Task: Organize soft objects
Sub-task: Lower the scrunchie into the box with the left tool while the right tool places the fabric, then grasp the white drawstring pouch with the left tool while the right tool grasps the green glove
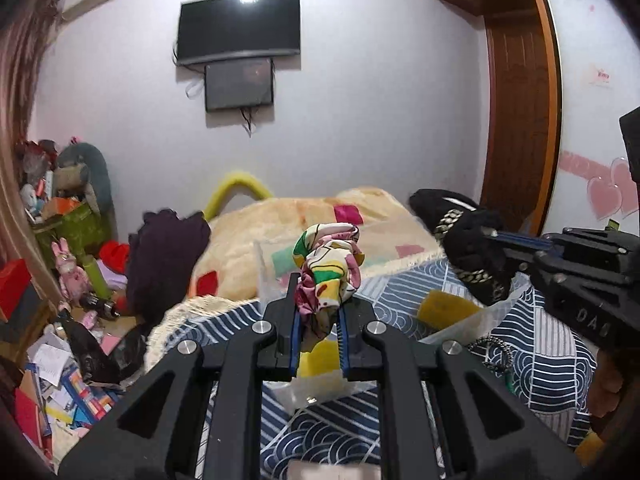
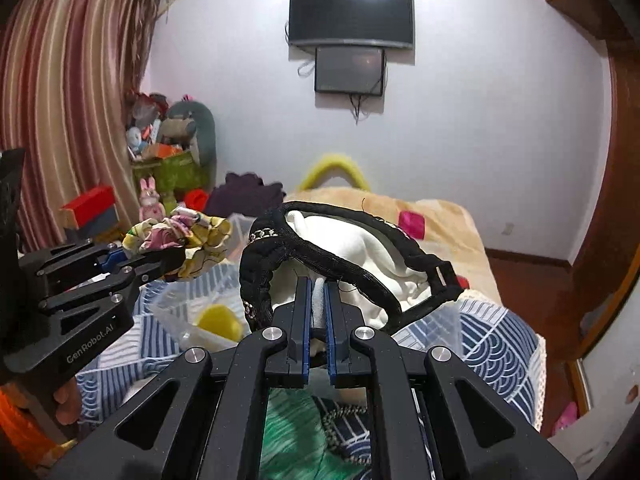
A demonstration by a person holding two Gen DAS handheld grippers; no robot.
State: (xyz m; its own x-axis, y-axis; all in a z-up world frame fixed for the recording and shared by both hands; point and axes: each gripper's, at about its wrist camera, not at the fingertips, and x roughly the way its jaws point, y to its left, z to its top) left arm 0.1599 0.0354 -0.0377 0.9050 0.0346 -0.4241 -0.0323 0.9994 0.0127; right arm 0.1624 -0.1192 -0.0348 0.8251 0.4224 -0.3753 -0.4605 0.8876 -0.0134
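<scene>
My left gripper (image 1: 319, 300) is shut on a colourful floral cloth (image 1: 328, 268) and holds it up over the bed; it also shows in the right wrist view (image 2: 176, 240). My right gripper (image 2: 318, 292) is shut on a black hat with a white lining (image 2: 352, 248) and a chain trim, held above a clear plastic bag (image 2: 188, 312). In the left wrist view the hat (image 1: 464, 240) hangs at the right, over the bag (image 1: 460, 320). A yellow soft object (image 2: 220, 320) lies inside the bag.
A blue patterned bedspread (image 1: 532, 352) covers the bed, with a cream blanket (image 1: 280, 220) and a dark purple garment (image 1: 164, 256) behind. A cluttered floor and toy pile (image 1: 68, 200) stand at the left. A wooden wardrobe (image 1: 520, 80) stands at the right.
</scene>
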